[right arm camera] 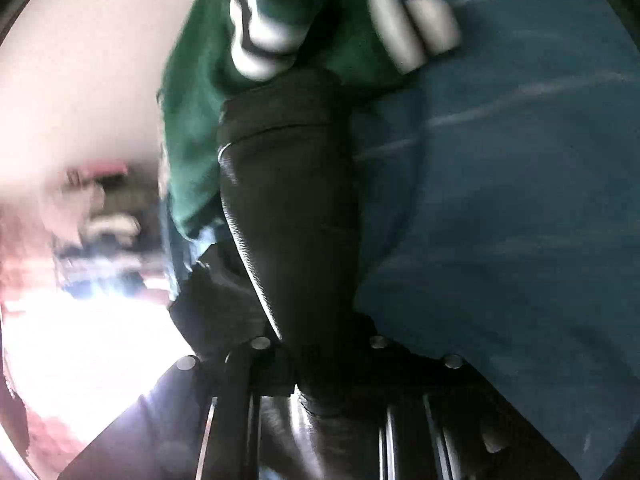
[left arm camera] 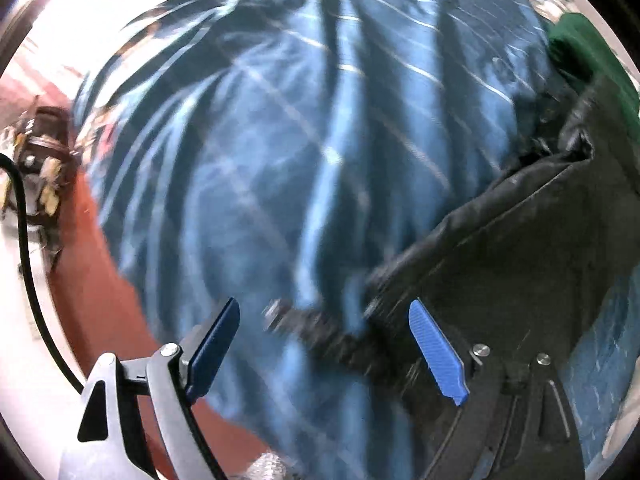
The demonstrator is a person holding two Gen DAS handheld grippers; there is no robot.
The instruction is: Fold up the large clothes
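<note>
The black garment (left arm camera: 500, 240) lay on the blue checked bedcover (left arm camera: 280, 140), its thick folded edge running diagonally toward the left gripper (left arm camera: 326, 344), whose blue fingers (left arm camera: 436, 356) stood wide apart with nothing between them. In the right wrist view the same black garment (right arm camera: 288, 208) rose straight out from the right gripper (right arm camera: 316, 360), and it looked clamped there, though the fingertips were buried under the cloth and the blur made that a judgement rather than a certainty. To do this step well, the open left tongs likely needed to take the dangling strap or hem (left arm camera: 316, 332) low and close to its corner, so both holds would sit on one edge and the panel could be drawn taut before being laid over; a shallow bite would probably slip on such smooth stuff. The black fabric had a faint sheen and a crisp piped seam, suggesting a padded or coated shell, bulky and slow to crease. The bedcover was soft, wrinkled cotton with thin pale lines. A green garment (right arm camera: 192, 120) with white stripes lay touching the black one's far end, knit-like and matte.
</note>
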